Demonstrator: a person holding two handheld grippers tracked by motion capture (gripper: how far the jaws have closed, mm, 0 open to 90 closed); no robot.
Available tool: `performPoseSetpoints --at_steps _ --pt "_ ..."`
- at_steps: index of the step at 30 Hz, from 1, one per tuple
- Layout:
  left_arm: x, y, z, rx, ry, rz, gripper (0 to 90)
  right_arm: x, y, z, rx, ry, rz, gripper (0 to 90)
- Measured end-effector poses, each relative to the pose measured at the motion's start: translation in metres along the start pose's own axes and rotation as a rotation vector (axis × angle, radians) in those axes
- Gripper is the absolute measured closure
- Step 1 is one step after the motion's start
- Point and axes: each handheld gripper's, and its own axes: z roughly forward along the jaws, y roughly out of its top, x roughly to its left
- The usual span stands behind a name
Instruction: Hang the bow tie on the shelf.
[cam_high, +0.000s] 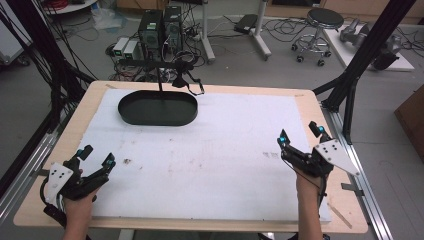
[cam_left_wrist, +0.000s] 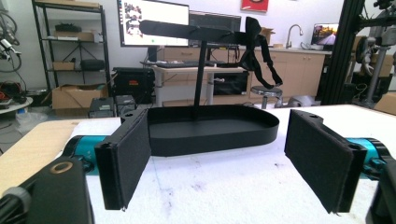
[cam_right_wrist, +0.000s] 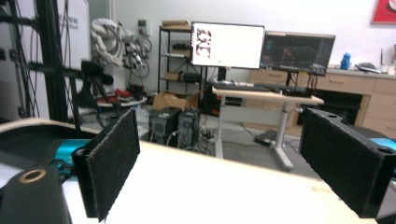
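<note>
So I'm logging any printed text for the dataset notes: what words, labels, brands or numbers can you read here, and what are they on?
None can be read.
Monitor screen in the left gripper view: images and lines, too blurred.
Red sign on the wall: too blurred.
White monitor screen in the right gripper view: dark marks, illegible.
Dark monitor beside it: coloured lines, too small.
Black tray, both grippers: no markings visible.

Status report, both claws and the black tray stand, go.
Left claw open, empty, near table edge. Right claw open, empty, right side. Black tray stand far left on the white mat, strap hanging from its bar. Path between looks clear.
</note>
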Motion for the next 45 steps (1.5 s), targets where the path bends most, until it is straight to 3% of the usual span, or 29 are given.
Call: performPoseSetpoints --at_steps 7,12,22,45 --pt "-0.003 0.0 0.004 0.003 -0.004 0.009 22.9 -0.006 -0.031 -0.022 0.019 -0.016 0.018 11.4" --pt "-0.004 -0.001 0.004 0.008 -0.003 0.017 22.9 -0.013 -0.045 -0.029 0.036 -0.015 0.027 11.4" --pt "-0.006 0.001 0.004 0.019 -0.016 0.026 22.1 -0.013 -0.048 -0.036 0.036 -0.013 0.023 11.4" --pt "-0.003 0.002 0.0 0.033 -0.018 0.025 21.7 -0.008 -0.054 -0.033 0.046 -0.015 0.003 11.3"
